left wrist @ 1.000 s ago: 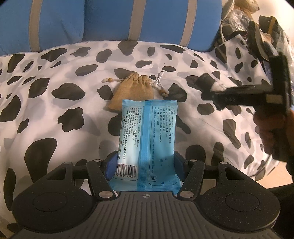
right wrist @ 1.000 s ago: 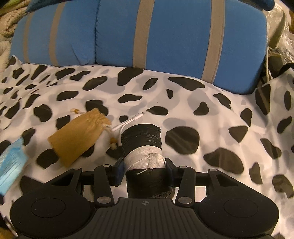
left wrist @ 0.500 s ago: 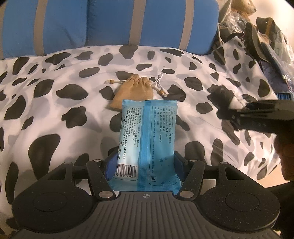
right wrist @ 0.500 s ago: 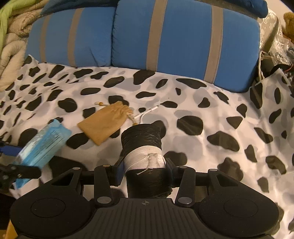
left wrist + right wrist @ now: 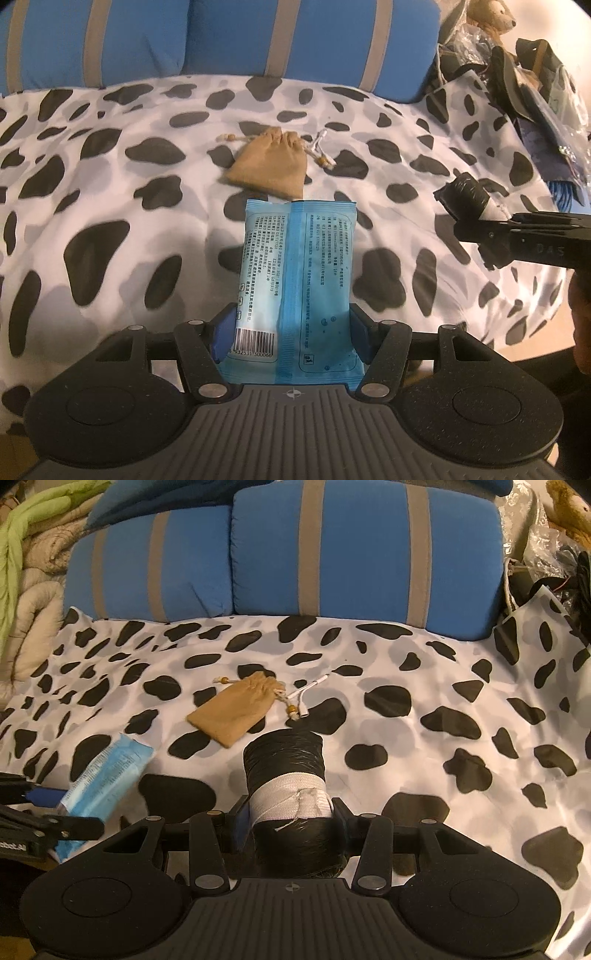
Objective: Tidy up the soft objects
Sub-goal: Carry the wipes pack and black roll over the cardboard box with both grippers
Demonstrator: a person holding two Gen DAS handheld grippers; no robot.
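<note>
- Your left tongs [image 5: 291,332] are clamped on the blue pack [image 5: 295,273], gripping it at its barcode end, so the rest sticks out forward above the spotted bedspread [image 5: 110,192].
- Your right tongs [image 5: 290,818] are clamped on the black roll [image 5: 284,771], pressing right at its white band; the roll's far end points toward the blue pillows [image 5: 362,550].
- From the left camera you can see that roll [image 5: 467,197] jutting from the right tongs at the right edge, clear of the bedspread.
- So both hands are loaded, and neither item is set down yet.
- Left on the bed: the tan pouch [image 5: 271,168], lying flat near the middle, drawstring beads trailing off both sides.
- Just beside its mouth sits a small white cable [image 5: 308,694], touching or nearly touching the string; I can't tell which.
- No bin or tidy pile shows in either view, so where these go isn't clear from here.
- My read: you're midway. Two soft things picked up, none placed, the pouch still to collect.
- The clutter [image 5: 535,92] at the right end of the bed looks untouched.
</note>
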